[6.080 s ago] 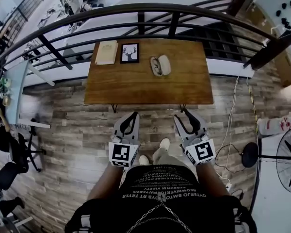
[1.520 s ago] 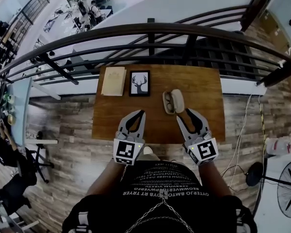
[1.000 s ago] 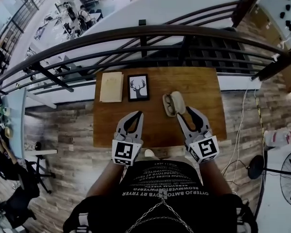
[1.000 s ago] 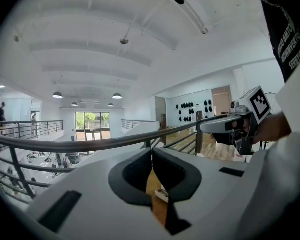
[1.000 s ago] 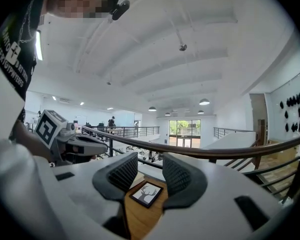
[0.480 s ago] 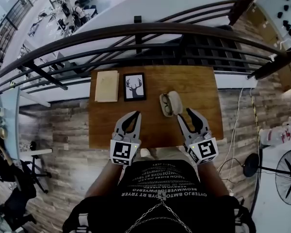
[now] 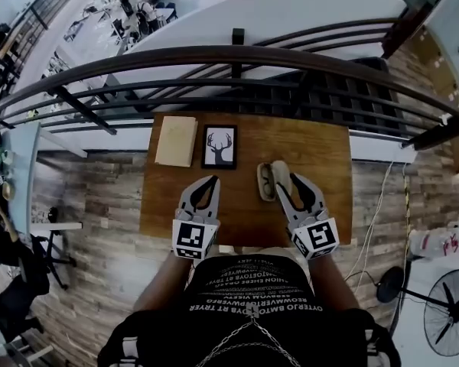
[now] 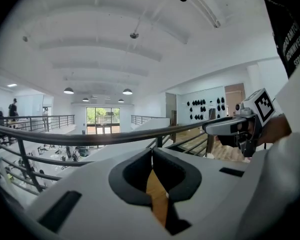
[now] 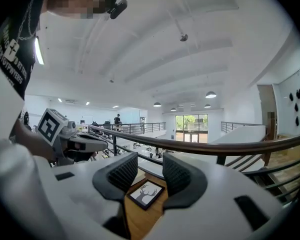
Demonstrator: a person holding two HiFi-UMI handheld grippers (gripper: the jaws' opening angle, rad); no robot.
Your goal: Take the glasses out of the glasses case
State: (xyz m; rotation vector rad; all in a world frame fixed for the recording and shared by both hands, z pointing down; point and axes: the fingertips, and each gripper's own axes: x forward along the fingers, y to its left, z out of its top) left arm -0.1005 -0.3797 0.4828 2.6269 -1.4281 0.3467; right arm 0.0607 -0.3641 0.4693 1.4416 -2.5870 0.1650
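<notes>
An open glasses case (image 7: 282, 174) lies on the wooden table (image 7: 321, 151), right of centre. The dark-framed glasses (image 7: 265, 182) rest in its left half. In the head view my right gripper (image 7: 291, 183) hangs open over the near end of the case, and I cannot tell whether it touches it. The case is hidden in the right gripper view, where the jaws (image 9: 149, 171) stand apart with nothing between them. My left gripper (image 7: 207, 182) is shut and empty above the table's near left part, apart from the case. Its tips (image 8: 152, 153) meet in the left gripper view.
A framed deer picture (image 7: 219, 146) and a beige book (image 7: 176, 141) lie at the table's far left. A dark metal railing (image 7: 229, 56) runs just behind the table. A fan (image 7: 451, 323) and cables are on the floor at the right.
The person has walked up to the table. Both grippers have come forward over its near edge, and the right one has reached the near end of the case.
</notes>
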